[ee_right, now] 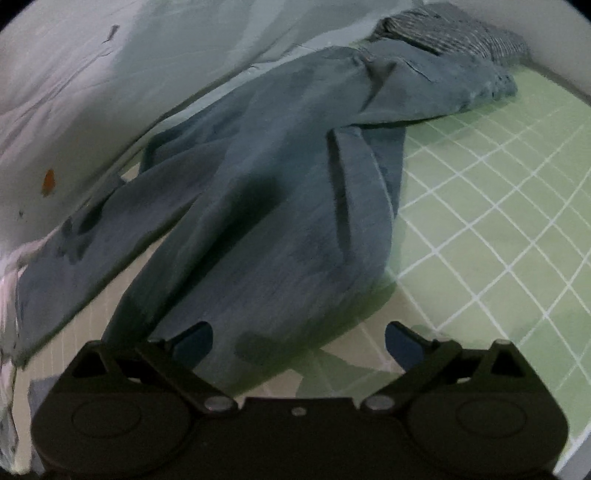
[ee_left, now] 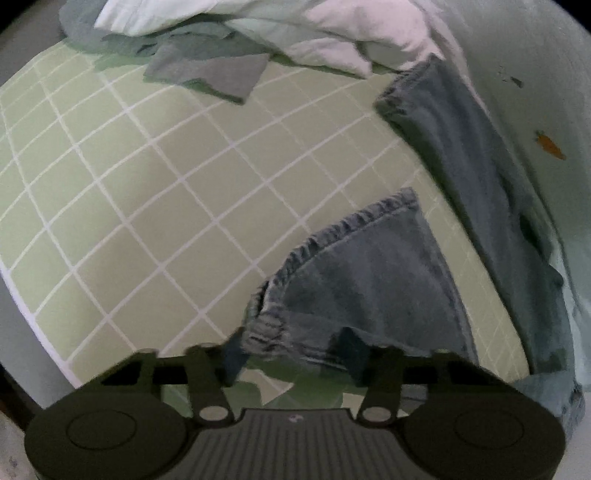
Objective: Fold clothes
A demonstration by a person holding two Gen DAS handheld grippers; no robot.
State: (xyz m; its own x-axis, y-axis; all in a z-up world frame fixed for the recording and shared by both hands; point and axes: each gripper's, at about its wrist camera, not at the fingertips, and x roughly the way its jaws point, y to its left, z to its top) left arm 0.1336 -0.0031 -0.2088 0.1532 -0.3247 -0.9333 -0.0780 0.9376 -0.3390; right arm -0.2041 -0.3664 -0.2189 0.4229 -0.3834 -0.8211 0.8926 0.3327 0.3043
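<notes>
A pair of blue jeans (ee_right: 280, 192) lies spread on a green bed sheet with a white grid (ee_left: 155, 192). In the left wrist view, one leg's hem end (ee_left: 369, 273) lies just ahead of my left gripper (ee_left: 291, 354), whose jaws stand apart around the hem's edge. The other leg (ee_left: 472, 177) runs along the right. In the right wrist view, my right gripper (ee_right: 299, 339) is open, its fingers straddling the lower end of a jeans leg without clamping it. The waist end (ee_right: 443, 81) lies at the far top right.
A heap of white and pale green clothes (ee_left: 332, 33) and a grey folded piece (ee_left: 218, 74) lie at the far end of the bed. A pale quilt with a carrot print (ee_left: 550, 146) lies along the side. A striped garment (ee_right: 454, 33) is beyond the jeans' waist.
</notes>
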